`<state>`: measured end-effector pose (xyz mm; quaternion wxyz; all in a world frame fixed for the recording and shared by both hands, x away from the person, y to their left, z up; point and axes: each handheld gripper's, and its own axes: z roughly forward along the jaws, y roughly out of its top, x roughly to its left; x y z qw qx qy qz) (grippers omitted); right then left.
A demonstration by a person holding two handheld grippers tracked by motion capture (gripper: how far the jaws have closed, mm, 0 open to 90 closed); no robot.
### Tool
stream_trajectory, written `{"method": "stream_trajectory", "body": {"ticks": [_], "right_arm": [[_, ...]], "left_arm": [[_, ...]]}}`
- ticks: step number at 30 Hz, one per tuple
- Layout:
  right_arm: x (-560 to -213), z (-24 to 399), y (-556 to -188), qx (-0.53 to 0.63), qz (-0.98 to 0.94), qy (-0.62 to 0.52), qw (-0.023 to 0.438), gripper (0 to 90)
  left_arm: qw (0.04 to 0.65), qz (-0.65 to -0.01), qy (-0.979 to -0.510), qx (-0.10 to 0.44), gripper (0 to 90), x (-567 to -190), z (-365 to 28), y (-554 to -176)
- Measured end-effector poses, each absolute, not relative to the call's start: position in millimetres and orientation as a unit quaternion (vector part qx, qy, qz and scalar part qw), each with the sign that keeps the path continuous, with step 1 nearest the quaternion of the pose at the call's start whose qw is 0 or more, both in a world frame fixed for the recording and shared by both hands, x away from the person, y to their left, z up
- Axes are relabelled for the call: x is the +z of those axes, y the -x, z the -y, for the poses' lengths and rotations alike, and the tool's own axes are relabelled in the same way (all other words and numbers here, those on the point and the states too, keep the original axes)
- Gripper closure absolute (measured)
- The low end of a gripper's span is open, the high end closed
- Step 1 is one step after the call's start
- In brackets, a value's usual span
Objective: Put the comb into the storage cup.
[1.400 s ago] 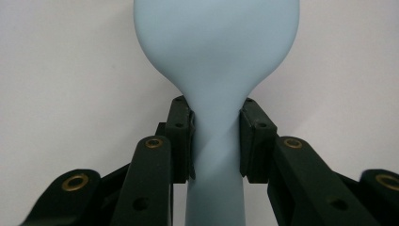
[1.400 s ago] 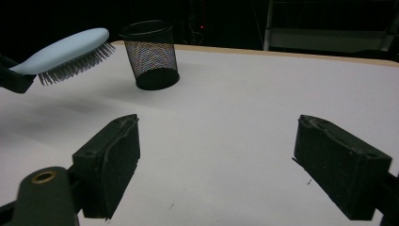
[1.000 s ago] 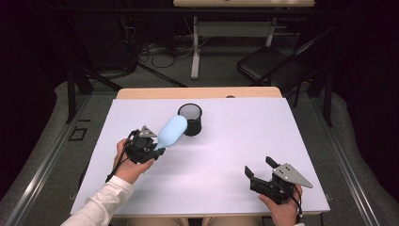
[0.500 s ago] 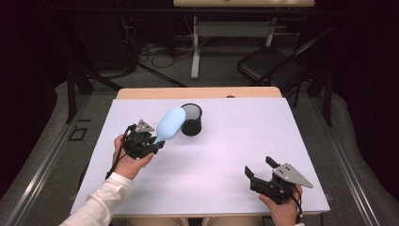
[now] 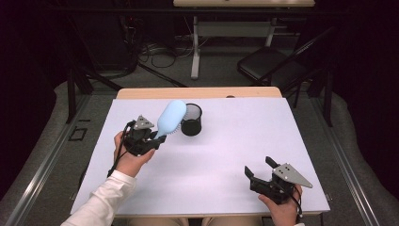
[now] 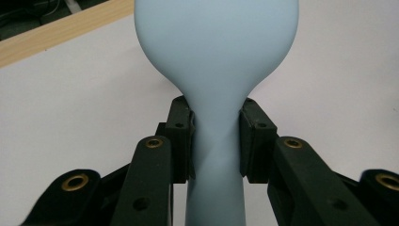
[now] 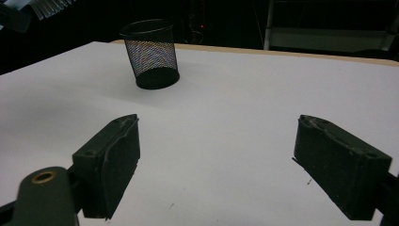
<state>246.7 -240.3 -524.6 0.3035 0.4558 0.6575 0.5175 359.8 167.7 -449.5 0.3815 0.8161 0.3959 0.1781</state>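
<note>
Left gripper view: the fingers (image 6: 181,141) of the left gripper (image 6: 215,141) pinch the narrow neck of a pale blue hairbrush (image 6: 216,56), one black pad on each side of the handle, with the broad oval head rising toward 12 o'clock over the white surface (image 6: 70,108); a strip of wooden edge (image 6: 56,33) crosses the corner at 10 o'clock. High view: the left gripper (image 5: 149,141), held in the person's left hand (image 5: 127,157) with a white sleeve (image 5: 101,202) trailing toward 7 o'clock, carries the hairbrush (image 5: 171,117) tilted, its head pointing toward 1 o'clock and lying just beside the rim of a black mesh cup (image 5: 192,120), which stands upright at about 3 o'clock from the brush head. Whether brush and cup touch cannot be told. Right gripper view: the fingers (image 7: 113,165) of the right gripper (image 7: 216,165) are spread wide with bare surface between them; the mesh cup (image 7: 151,54) stands well apart toward 11 o'clock. High view: the right gripper (image 5: 259,170) rests in the right hand (image 5: 282,209) near the front edge of the surface (image 5: 226,155), at about 5 o'clock from the cup.
</note>
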Motion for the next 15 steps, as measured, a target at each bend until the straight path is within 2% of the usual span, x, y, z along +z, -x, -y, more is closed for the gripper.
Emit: {"method": "stream_trajectory", "body": {"ticks": [15], "right_arm": [[-524.9,240.2,-247.1,0.517,-0.659,-0.456,0.302,14.4]], "left_arm": [[0.425,-0.387,-0.793,0.2,69.7,-439.5,-160.0,-365.1]]}}
